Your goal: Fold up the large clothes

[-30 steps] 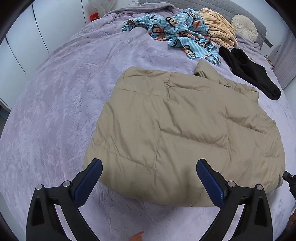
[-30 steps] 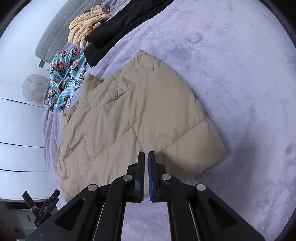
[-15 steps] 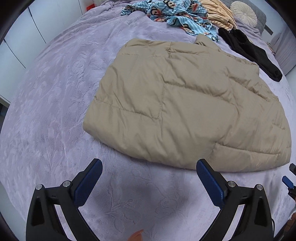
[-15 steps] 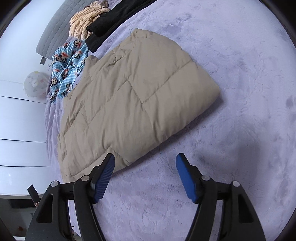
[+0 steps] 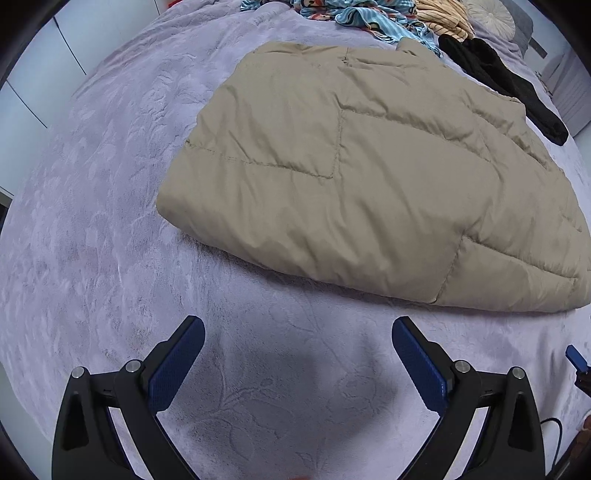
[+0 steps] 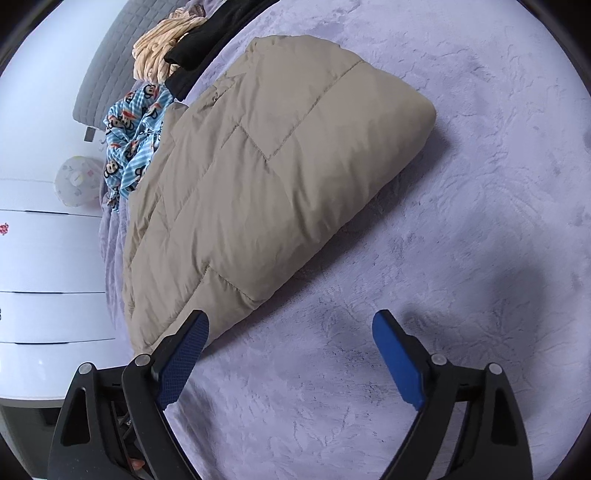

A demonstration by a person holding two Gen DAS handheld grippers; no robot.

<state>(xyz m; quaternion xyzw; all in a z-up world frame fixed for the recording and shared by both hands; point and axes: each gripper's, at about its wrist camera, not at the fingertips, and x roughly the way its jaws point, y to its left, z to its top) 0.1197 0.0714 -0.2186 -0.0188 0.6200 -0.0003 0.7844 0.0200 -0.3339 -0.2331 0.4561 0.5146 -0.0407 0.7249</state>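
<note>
A tan quilted puffer jacket [image 5: 351, 158] lies folded flat on the lavender bedspread [image 5: 92, 184]; it also shows in the right wrist view [image 6: 266, 177]. My left gripper [image 5: 297, 332] is open and empty, hovering over bare bedspread just short of the jacket's near folded edge. My right gripper [image 6: 290, 326] is open and empty, over the bedspread beside the jacket's near corner; its left finger [image 6: 184, 358] overlaps the jacket's edge in view. The right gripper's blue tip [image 5: 576, 356] shows at the left wrist view's right edge.
Beyond the jacket lie a blue monkey-print garment [image 5: 354, 14], a cream striped garment [image 5: 443, 14] and a black garment [image 5: 506, 81]. A round cushion [image 6: 75, 181] and grey headboard [image 6: 107, 70] are at the bed's head. White cabinets [image 6: 44, 258] stand alongside.
The right gripper opened, from shut to wide open. Both grippers drew back from the jacket toward the near side of the bed, and now hover over bare bedspread.
</note>
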